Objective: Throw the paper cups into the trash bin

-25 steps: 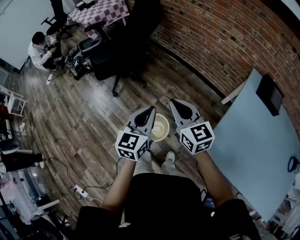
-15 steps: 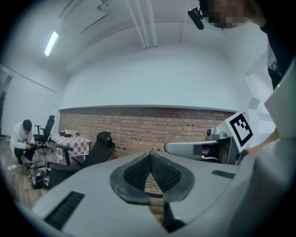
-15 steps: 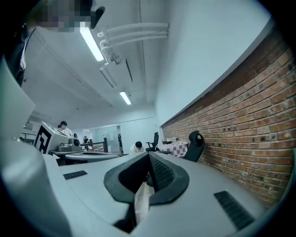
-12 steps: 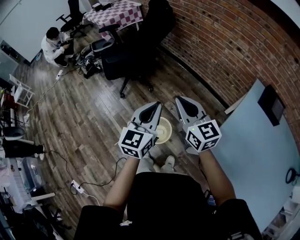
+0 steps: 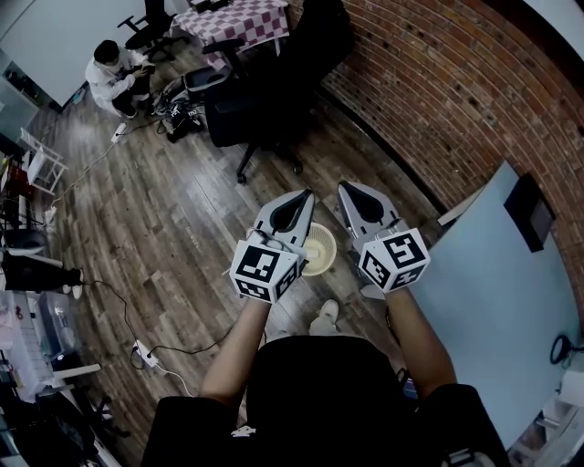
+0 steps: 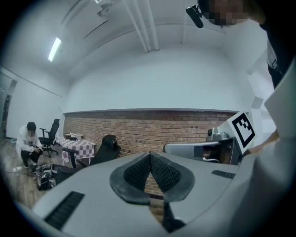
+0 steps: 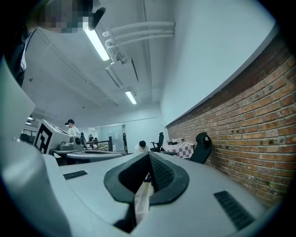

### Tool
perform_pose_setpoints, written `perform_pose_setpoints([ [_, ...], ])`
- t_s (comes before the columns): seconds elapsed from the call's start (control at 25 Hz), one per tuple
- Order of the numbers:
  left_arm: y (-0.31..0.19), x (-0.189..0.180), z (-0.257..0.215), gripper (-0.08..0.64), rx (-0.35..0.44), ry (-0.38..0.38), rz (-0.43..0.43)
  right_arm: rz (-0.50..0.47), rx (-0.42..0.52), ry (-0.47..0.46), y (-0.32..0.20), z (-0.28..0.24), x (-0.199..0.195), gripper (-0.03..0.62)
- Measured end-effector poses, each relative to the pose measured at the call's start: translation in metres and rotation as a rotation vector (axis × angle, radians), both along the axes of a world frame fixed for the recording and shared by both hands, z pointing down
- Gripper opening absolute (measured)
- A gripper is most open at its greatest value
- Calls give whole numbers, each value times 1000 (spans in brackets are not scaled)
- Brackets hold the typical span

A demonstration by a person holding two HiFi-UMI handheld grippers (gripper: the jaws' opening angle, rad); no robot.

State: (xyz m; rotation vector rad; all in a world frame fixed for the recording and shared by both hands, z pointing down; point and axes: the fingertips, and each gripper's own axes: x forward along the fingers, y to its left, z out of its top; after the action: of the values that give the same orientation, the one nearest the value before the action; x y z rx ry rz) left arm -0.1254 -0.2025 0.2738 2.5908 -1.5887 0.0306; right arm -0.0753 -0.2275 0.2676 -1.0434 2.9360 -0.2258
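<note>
over a wooden floor (image 5: 164, 210) by a brick wall (image 5: 438, 82), a pale paper cup (image 7: 142, 199) is pinched in the right gripper (image 7: 149, 159); the left gripper (image 6: 150, 159) is closed, empty; the trash bin (image 5: 319, 251) is seen below, between them

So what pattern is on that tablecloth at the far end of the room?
The tablecloth has dark red and white checks; the head view shows it best.

No legible txt anywhere.
</note>
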Motion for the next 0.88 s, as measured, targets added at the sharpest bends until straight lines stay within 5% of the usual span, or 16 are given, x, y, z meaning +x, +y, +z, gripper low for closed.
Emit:
perform_pose_setpoints([
  [0.52, 44, -64, -16, 9, 14, -1, 10, 15, 13, 30, 50, -14, -59, 3],
  [0.88, 79, -75, -25, 9, 38, 7, 60, 49, 44, 43, 90, -27, -77, 3],
])
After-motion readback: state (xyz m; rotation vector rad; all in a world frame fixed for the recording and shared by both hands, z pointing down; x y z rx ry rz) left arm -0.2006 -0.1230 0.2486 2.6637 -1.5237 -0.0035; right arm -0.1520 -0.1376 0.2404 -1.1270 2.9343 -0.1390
